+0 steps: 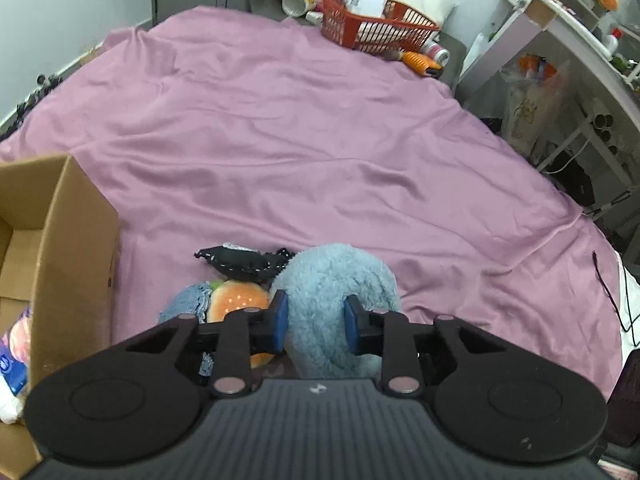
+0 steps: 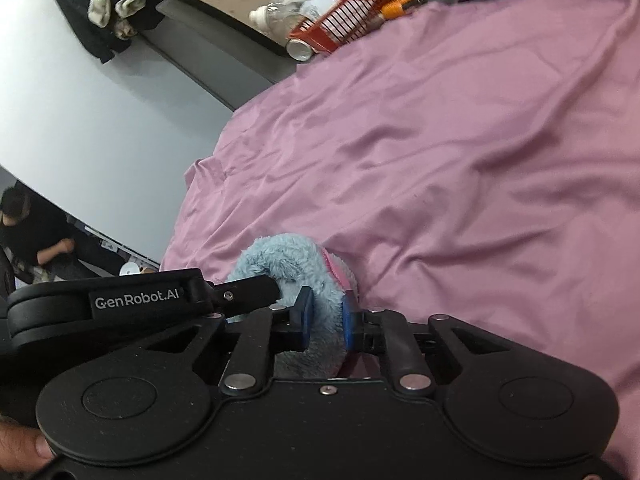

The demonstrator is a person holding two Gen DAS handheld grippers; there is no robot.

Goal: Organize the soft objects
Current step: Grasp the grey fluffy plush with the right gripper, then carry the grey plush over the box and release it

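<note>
A fluffy light-blue plush (image 1: 340, 284) lies near the front of the pink bedsheet (image 1: 300, 140). My left gripper (image 1: 316, 320) is shut on it, blue pads pressing into its fur. In the right wrist view the same plush (image 2: 288, 264), with a pink trim, is squeezed by my right gripper (image 2: 326, 320), and the other gripper's finger (image 2: 244, 292) crosses in from the left. A burger-shaped plush (image 1: 240, 300), a blue knitted cloth (image 1: 188, 300) and a black fabric piece (image 1: 240, 262) lie just left of the blue plush. An open cardboard box (image 1: 60, 240) stands at the left.
A red plastic basket (image 1: 372, 24) with papers, a cup and bottles sits at the bed's far edge. A white shelf unit (image 1: 560, 80) with bags stands to the right. A packet (image 1: 16, 352) lies inside the box. A seated person (image 2: 28, 236) is at far left.
</note>
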